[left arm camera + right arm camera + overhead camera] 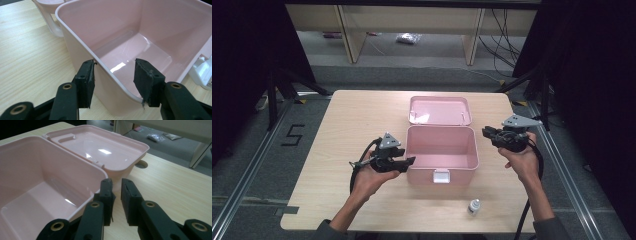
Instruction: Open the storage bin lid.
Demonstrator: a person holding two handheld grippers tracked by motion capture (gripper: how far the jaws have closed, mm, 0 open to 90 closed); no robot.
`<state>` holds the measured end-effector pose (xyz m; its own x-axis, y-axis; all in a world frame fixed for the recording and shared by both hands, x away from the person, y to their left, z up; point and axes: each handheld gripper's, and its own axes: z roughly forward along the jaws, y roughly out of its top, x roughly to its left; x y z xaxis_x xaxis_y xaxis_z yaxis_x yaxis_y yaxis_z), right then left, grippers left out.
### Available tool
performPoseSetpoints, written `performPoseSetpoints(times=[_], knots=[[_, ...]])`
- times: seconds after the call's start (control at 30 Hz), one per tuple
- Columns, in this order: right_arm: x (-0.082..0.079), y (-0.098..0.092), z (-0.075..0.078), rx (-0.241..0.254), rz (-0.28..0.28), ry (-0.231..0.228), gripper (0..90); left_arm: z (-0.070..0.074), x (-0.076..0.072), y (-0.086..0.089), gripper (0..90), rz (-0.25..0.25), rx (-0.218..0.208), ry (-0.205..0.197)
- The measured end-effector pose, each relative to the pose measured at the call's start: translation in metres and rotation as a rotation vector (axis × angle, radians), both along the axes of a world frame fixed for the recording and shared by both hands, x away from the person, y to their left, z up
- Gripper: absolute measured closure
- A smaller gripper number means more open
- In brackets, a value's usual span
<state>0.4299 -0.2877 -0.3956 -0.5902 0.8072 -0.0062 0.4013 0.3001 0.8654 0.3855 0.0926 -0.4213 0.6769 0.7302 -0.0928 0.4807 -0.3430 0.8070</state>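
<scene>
Jaws of your left gripper (pixel 113 82) stand spread astride the near-left wall of the pink box (pixel 441 145) mid-table, pads not pressing. Your right gripper (pixel 115 200), slightly parted, holds nothing beside it. Lid (pixel 440 110) already lies open; the small bottle (pixel 474 206) waits outside.

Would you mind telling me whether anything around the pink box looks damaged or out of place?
Mostly tidy: the pink box sits square, lid open flat behind it. One oddity: the rubber pads on the left gripper look frayed, with torn edges curling off. A small bottle stands alone near the table's front edge.
</scene>
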Motion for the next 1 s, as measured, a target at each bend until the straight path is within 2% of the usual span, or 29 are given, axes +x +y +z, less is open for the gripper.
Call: performPoseSetpoints(times=[0.03, 0.07, 0.13, 0.17, 0.23, 0.27, 0.3, 0.33, 0.4, 0.53, 0.57, 0.63, 0.67, 0.7, 0.73, 0.77, 0.8, 0.87, 0.9, 0.93, 1.0], knots=[[-0.002, 0.0, -0.001, 0.005, -0.002, 0.005, 79.5, 0.0, 0.0, 0.0, 50.6, 0.0, 0.0, 0.0], [-0.001, -0.003, -0.001, -0.014, 0.012, -0.029, 79.4, 0.0, 0.0, 0.0, 50.5, -0.001, 0.002, -0.001], [-0.006, -0.003, -0.003, 0.017, 0.008, -0.013, 79.1, 0.0, 0.0, 0.0, 50.5, -0.001, 0.002, -0.001], [-0.006, -0.005, -0.004, -0.001, 0.005, -0.04, 79.1, 0.0, 0.0, 0.0, 50.5, -0.002, 0.003, -0.001], [-0.01, -0.005, -0.005, 0.008, -0.009, -0.005, 79.0, 0.0, 0.0, 0.0, 50.4, -0.005, 0.008, -0.004], [-0.011, -0.006, -0.006, 0.023, -0.003, -0.011, 78.9, 0.0, 0.0, 0.0, 50.4, -0.006, 0.009, -0.005], [-0.012, -0.008, -0.006, -0.001, 0.001, -0.02, 78.6, 0.0, 0.0, 0.0, 50.4, -0.005, 0.008, -0.005], [-0.013, -0.009, -0.007, -0.002, 0.0, -0.019, 78.6, 0.0, 0.0, 0.0, 50.4, -0.005, 0.008, -0.004], [-0.017, -0.01, -0.007, 0.002, -0.015, 0.022, 78.6, 0.0, 0.0, 0.0, 50.4, -0.004, 0.008, -0.008], [-0.02, -0.017, -0.008, -0.032, -0.015, -0.012, 78.3, 0.0, 0.0, 0.0, 50.4, -0.005, 0.007, -0.008], [-0.023, -0.017, -0.008, -0.008, -0.025, 0.027, 78.2, 0.0, 0.0, 0.0, 50.4, -0.005, 0.007, -0.008], [-0.025, -0.018, -0.009, -0.008, -0.032, 0.03, 78.0, 0.0, 0.0, 0.0, 50.4, -0.006, 0.008, -0.008], [-0.024, -0.021, -0.01, -0.024, -0.015, 0.003, 77.8, 0.0, 0.0, 0.0, 50.4, -0.006, 0.008, -0.009], [-0.027, -0.021, -0.01, -0.024, -0.025, 0.022, 77.6, 0.0, 0.0, 0.0, 50.4, -0.006, 0.008, -0.008], [-0.027, -0.022, -0.009, -0.033, -0.021, 0.012, 77.4, 0.0, 0.0, 0.0, 50.4, -0.006, 0.008, -0.009], [-0.03, -0.021, -0.01, -0.021, -0.034, 0.02, 77.3, 0.0, 0.0, 0.0, 50.4, -0.006, 0.008, -0.009], [-0.03, -0.023, -0.01, -0.036, -0.022, 0.002, 77.1, 0.0, 0.0, 0.0, 50.4, -0.006, 0.009, -0.009], [-0.034, -0.021, -0.01, -0.011, -0.034, 0.041, 76.8, 0.0, 0.0, -0.001, 50.4, -0.002, 0.004, -0.009], [-0.034, -0.023, -0.011, -0.026, -0.023, 0.024, 76.6, 0.0, -0.001, 0.0, 50.4, -0.007, 0.01, -0.009], [-0.038, -0.022, -0.011, -0.009, -0.038, 0.053, 76.6, 0.0, -0.001, 0.0, 50.5, -0.007, 0.011, -0.009], [-0.038, -0.024, -0.013, -0.024, -0.028, 0.032, 76.5, 0.0, -0.001, 0.0, 50.5, -0.007, 0.013, -0.009]])
